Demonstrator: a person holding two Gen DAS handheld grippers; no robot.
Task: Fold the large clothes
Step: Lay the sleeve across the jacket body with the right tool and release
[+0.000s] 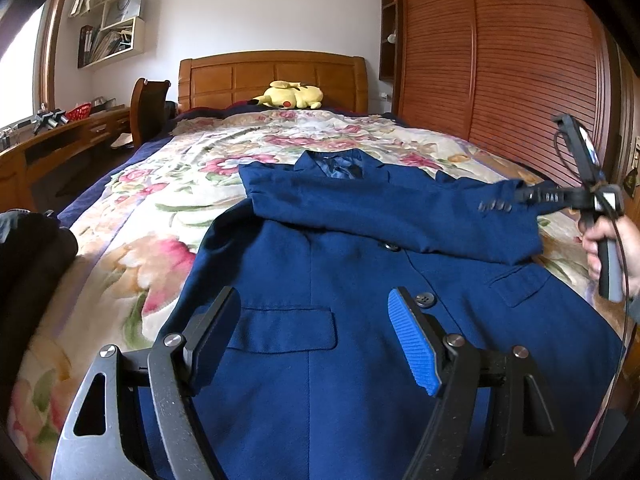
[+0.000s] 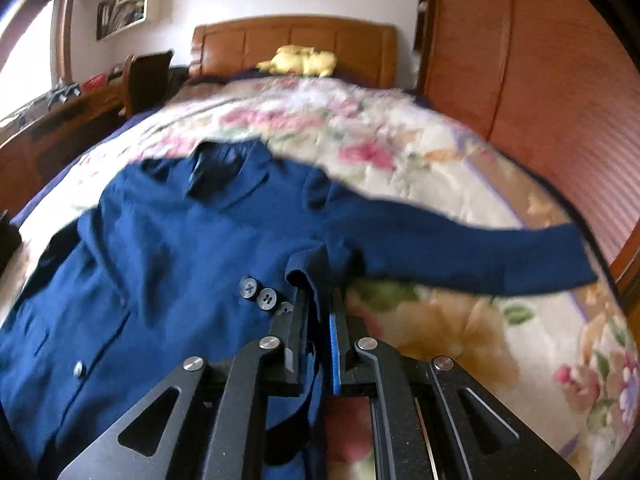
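Setting: we see a bed (image 1: 120, 264) covered with a floral quilt, a wooden headboard (image 1: 272, 76) at its far end and a slatted wooden wardrobe (image 1: 500, 72) along the right side.
Jacket: we see a dark blue jacket (image 1: 312, 360) lying front side up on the quilt, collar toward the headboard, buttons down its middle.
Sleeve: we see one sleeve (image 1: 380, 212) drawn across the chest of the jacket, its buttoned cuff at the right end.
Left gripper: our left gripper (image 1: 316, 340) hovers over the lower front of the jacket, jaws wide apart, nothing between them.
Right gripper: our right gripper (image 2: 318, 320) has its jaws pressed together on the cuff (image 2: 308, 280), the cloth pinched between the pads; the right wrist view is blurred.
Hand: a hand (image 1: 612, 248) grips the right tool's handle at the right edge.
Other things: a yellow plush toy (image 1: 290, 95) lies by the headboard; a desk (image 1: 60, 132) stands along the left wall.
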